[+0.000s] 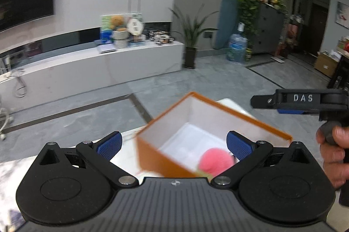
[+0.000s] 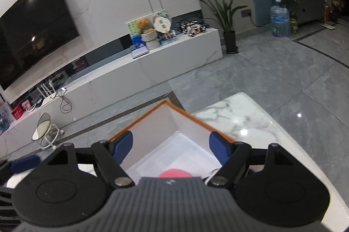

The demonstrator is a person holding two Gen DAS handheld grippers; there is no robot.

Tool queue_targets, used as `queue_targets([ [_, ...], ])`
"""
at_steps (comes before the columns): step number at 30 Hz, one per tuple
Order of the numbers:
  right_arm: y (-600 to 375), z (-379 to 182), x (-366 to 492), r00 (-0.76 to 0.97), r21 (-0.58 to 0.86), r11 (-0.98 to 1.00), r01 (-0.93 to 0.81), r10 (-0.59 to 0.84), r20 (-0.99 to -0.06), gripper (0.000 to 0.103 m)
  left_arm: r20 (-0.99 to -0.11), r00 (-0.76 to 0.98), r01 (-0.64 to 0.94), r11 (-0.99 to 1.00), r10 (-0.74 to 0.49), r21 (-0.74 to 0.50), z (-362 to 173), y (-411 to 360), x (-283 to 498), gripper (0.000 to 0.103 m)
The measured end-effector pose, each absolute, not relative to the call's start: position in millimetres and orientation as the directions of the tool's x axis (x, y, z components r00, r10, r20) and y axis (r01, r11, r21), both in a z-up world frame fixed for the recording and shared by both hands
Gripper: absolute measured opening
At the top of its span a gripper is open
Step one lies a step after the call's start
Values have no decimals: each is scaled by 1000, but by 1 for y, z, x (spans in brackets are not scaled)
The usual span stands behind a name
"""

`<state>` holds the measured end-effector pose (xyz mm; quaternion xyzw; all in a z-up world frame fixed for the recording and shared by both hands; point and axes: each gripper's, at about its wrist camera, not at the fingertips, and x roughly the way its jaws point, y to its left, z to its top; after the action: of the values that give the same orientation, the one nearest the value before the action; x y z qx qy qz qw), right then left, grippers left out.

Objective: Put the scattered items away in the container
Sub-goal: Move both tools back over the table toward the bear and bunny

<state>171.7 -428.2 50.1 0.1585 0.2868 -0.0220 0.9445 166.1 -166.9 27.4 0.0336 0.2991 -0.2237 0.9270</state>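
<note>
box (image 1: 165,157) mouth open, pink ball (image 1: 214,161) inside

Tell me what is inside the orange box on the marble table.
Inside the orange box lies a pink fluffy ball on the white bottom. The near part of the box's floor is covered by each camera's own tool body, so anything else there cannot be seen.

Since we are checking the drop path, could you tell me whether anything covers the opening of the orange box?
Nothing visible does: the orange box is lidless, a pink ball already lies inside, and both the left gripper and right gripper are open and empty.
</note>
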Motion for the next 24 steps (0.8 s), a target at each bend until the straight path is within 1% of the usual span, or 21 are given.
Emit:
queue_targets([
  [7, -383, 54, 172, 842, 284, 957, 56, 108, -529, 79, -563, 764, 325, 942, -314, -85, 36, -91, 148, 103],
  [14, -334, 51, 172, 837, 255, 966, -39, 171, -520, 79, -566, 783, 247, 964, -256, -94, 37, -34, 134, 103],
  [19, -302, 47, 176, 824, 232, 968, -96, 209, -527, 79, -604, 771, 179, 979, -203, -100, 23, 3, 124, 103],
  [24, -270, 40, 176, 806, 197, 967, -159, 243, -540, 79, -648, 740, 124, 984, -179, -129, 0, 28, 113, 103],
])
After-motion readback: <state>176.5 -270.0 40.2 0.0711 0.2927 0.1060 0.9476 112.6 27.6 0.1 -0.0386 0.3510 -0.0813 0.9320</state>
